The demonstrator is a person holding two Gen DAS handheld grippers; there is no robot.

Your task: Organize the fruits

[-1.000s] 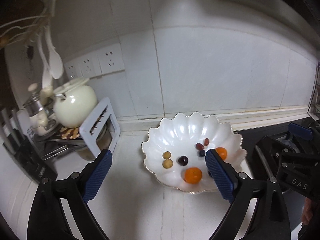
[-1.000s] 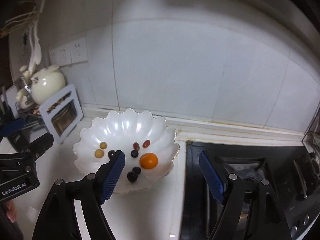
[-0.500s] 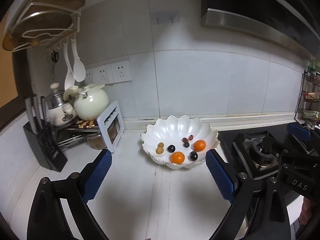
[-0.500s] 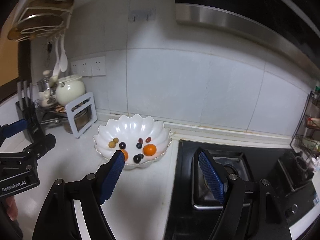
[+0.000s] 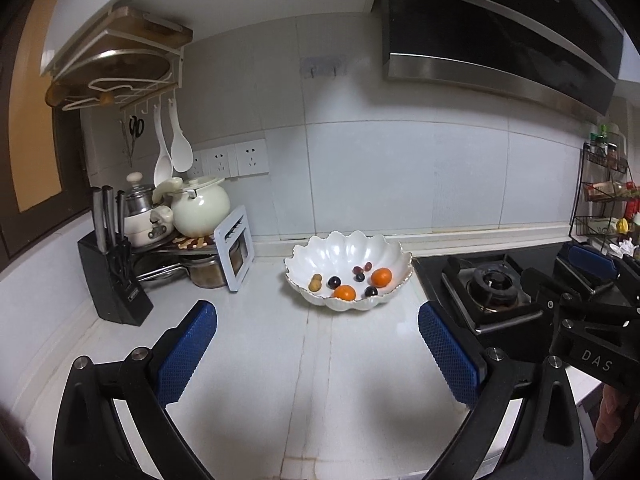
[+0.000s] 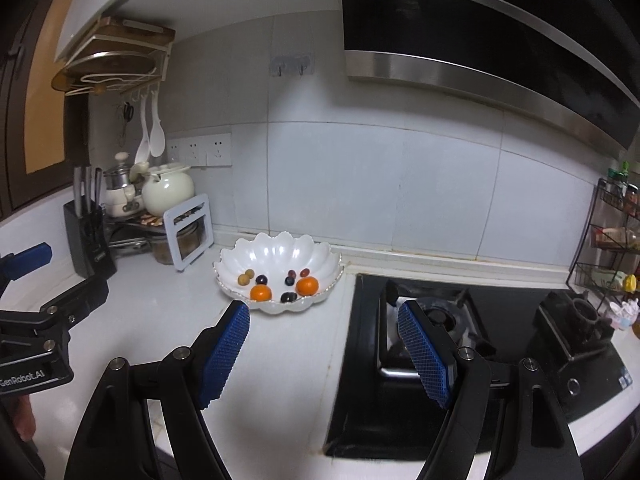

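A white scalloped bowl (image 5: 344, 248) stands on the white counter near the back wall; it also shows in the right wrist view (image 6: 276, 252). In it lie two oranges (image 5: 345, 292) (image 6: 307, 286), several dark grapes (image 5: 334, 281), small reddish fruits (image 5: 362, 268) and two small yellow-brown fruits (image 5: 315, 284). My left gripper (image 5: 318, 354) is open and empty, well in front of the bowl. My right gripper (image 6: 324, 356) is open and empty, in front of the bowl and over the counter's edge by the stove.
A black gas stove (image 6: 460, 320) lies right of the bowl. A knife block (image 5: 114, 276), a white pot (image 5: 200, 210) on a rack and a white stand (image 5: 236, 252) sit at the left. A spice rack (image 6: 612, 248) stands at the far right.
Both grippers have pulled back and up from the bowl, which now looks smaller and farther away. Both stay open and empty. The fruits have not moved.
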